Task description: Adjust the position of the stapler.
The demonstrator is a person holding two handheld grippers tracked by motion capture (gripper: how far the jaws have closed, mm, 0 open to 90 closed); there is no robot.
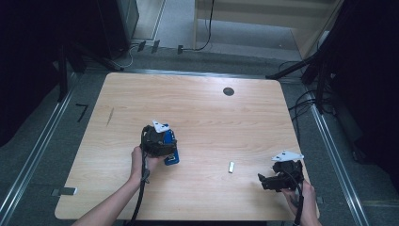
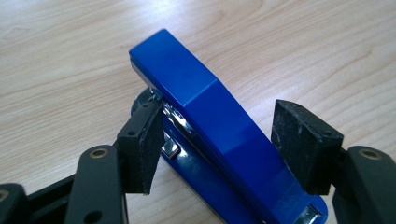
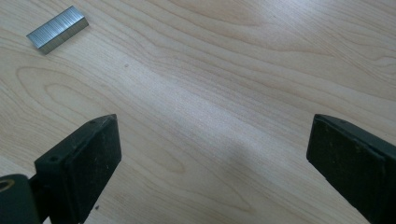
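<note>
The blue stapler (image 2: 219,135) lies on the wooden table (image 1: 197,108), left of its middle and toward the person's side. In the left gripper view it runs slantwise between the two black jaws, its top arm toward the camera and its metal magazine showing beneath. The left gripper (image 2: 219,140) straddles it: the left pad (image 2: 142,144) touches the stapler's side near the hinge of the top arm, while the right pad (image 2: 299,140) stands just off the body, with a sliver of table showing between. The jaws are not yet clamped on it, though they bracket it closely. In the high view the person's left hand (image 1: 141,162) holds this gripper from above, covering most of the stapler.

A strip of staples (image 1: 231,167) lies on bare wood well to the right of the stapler, between the two grippers. The right gripper (image 3: 210,154) sits near the table's right front corner, jaws spread wide over bare wood, gripping nothing; the staples (image 3: 57,29) lie ahead of it, apart.
</note>
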